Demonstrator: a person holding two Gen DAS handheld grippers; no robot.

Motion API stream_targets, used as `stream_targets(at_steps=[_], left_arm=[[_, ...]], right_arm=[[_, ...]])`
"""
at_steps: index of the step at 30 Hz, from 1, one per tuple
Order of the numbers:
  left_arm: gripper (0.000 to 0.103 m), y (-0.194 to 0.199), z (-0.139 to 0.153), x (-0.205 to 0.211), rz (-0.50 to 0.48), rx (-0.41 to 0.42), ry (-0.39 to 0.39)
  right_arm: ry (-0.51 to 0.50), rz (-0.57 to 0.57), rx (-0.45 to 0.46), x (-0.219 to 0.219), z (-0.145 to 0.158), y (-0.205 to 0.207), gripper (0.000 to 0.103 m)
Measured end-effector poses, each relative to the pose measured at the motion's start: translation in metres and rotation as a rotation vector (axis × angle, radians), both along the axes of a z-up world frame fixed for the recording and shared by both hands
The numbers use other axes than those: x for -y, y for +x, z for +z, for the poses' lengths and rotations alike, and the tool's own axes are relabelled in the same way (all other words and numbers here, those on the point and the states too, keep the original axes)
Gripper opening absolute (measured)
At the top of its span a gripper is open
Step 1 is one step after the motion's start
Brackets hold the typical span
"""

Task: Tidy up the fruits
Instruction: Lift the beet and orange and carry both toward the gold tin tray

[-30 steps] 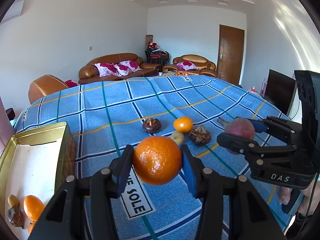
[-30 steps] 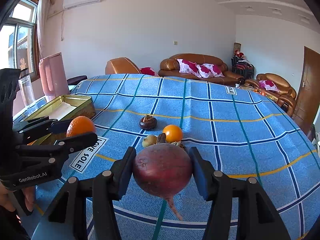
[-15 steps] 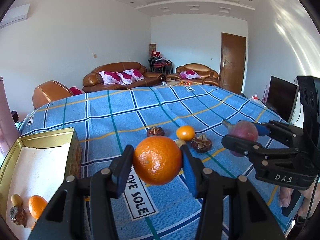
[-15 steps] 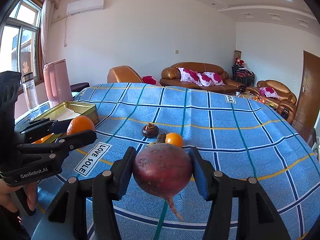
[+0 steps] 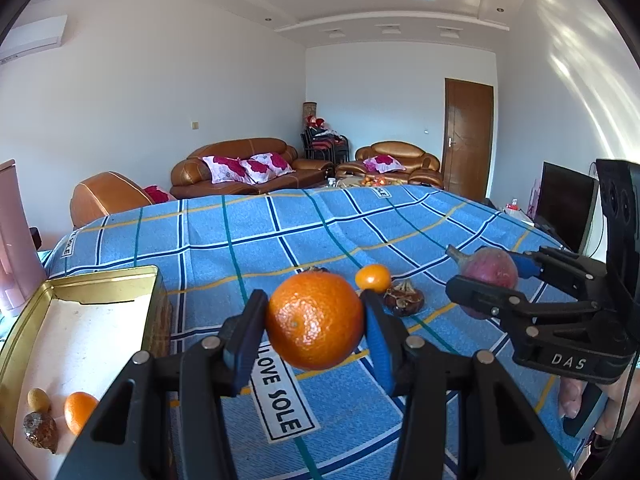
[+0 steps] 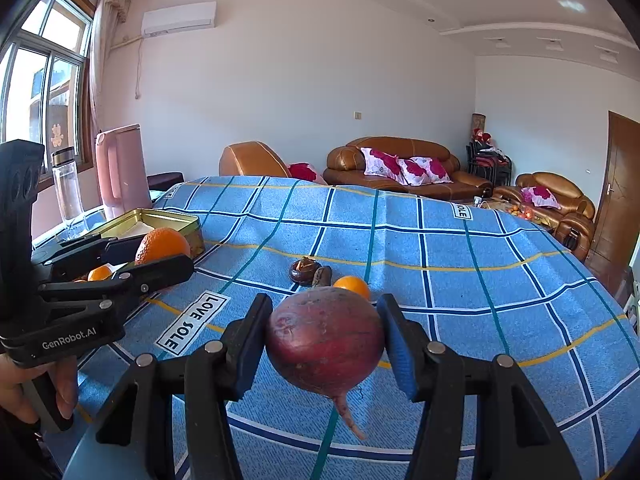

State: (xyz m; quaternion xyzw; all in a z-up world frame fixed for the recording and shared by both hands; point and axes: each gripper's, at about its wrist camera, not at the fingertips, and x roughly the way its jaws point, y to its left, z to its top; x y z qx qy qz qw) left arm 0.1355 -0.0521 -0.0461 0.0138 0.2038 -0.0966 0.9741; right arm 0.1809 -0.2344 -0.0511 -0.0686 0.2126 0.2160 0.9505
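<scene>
My left gripper (image 5: 314,322) is shut on a large orange (image 5: 315,320) and holds it above the blue checked cloth; it also shows in the right wrist view (image 6: 152,254). My right gripper (image 6: 325,346) is shut on a dark red beet (image 6: 325,340) with its root hanging down; it shows in the left wrist view (image 5: 486,276) at the right. A gold tin (image 5: 102,276) at the left holds a small orange (image 5: 79,411), a yellow fruit (image 5: 38,399) and a brown one (image 5: 40,436). On the cloth lie a small orange (image 5: 373,277) and a dark mangosteen (image 5: 403,300).
Another dark mangosteen (image 6: 304,271) lies on the cloth. A pink kettle (image 6: 120,168) and a clear bottle (image 6: 68,188) stand behind the tin at the table's left edge. Brown sofas (image 5: 240,170) and a door (image 5: 468,140) are beyond the table.
Both grippers have risen and tilted up with their loads; the table and fruits sit lower in view. The tin appears nearer the left gripper.
</scene>
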Motion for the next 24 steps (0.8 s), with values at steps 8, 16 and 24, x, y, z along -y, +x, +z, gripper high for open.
stream_targets(at_steps=[8,16,24], left_arm=[[0.049,-0.006,0.002,-0.001,0.008,0.031,-0.003],[0.049,-0.013,0.004,-0.002,0.015,0.070,-0.005],[0.049,-0.017,0.005,-0.003,0.020,0.092,-0.009]], right_arm=[[0.009,0.008,0.029,0.002,0.002,-0.006,0.056],[0.010,0.017,0.054,0.002,0.003,-0.011,0.056],[0.019,0.021,0.074,0.004,0.004,-0.015,0.056]])
